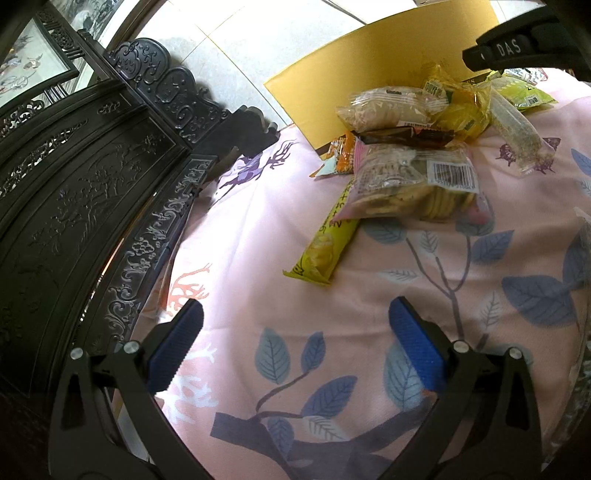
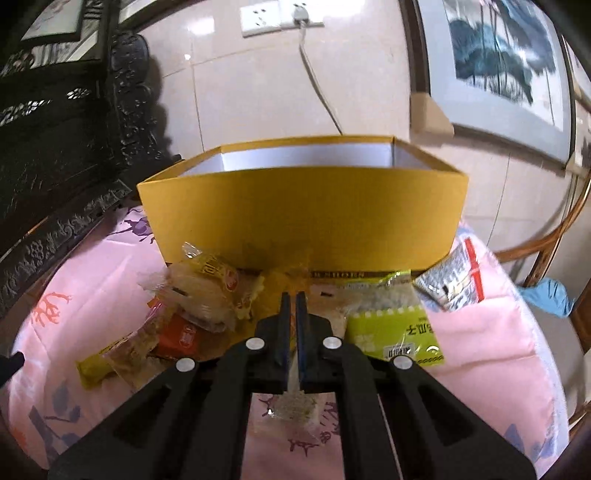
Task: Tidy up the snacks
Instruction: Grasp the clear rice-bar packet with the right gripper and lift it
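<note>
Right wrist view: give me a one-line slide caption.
Right gripper shut on a clear-wrapped snack, facing the open yellow box beyond the snack pile.

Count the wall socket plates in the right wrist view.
2, side by side on the wall above the yellow box: left plate unused, right plate with a white cable plugged in. Others may lie out of frame.

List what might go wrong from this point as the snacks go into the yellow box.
1. The right gripper is shut on a clear snack packet that hangs below the fingers; the thin wrapper may slip out on the way up.
2. The yellow box has a tall front wall, so the dangling packet could catch its rim.
3. The snack pile is loosely stacked on soft pink bedding; the open left gripper could topple it.
</note>
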`<control>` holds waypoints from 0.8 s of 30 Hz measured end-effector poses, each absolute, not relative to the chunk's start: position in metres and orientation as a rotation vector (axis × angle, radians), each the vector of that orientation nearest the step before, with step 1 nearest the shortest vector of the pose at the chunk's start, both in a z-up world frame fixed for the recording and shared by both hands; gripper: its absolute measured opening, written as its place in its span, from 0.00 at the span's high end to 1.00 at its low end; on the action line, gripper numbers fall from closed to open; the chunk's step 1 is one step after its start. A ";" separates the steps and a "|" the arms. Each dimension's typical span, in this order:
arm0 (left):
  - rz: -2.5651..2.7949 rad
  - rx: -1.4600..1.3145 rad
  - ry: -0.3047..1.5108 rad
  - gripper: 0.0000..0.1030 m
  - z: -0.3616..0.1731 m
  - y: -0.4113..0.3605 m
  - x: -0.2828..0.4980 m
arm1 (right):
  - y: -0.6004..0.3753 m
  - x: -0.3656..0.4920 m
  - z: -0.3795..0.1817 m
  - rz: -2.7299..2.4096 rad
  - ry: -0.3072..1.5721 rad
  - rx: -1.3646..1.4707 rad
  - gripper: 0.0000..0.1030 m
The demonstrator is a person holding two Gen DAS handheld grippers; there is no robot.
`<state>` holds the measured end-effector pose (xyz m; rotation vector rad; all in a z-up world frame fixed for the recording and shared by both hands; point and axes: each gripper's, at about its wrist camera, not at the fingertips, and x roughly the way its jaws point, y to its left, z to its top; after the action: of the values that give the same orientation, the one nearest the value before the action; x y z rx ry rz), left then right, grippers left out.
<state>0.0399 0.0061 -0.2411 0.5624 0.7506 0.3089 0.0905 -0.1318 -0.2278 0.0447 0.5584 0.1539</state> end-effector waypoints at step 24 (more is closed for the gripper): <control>0.308 0.565 0.750 0.02 -0.241 0.006 0.040 | -0.131 0.079 -0.214 0.123 0.475 0.038 0.97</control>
<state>0.0396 0.0063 -0.2409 0.5646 0.7505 0.3080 0.0792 -0.1311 -0.2139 0.0375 0.4754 0.1225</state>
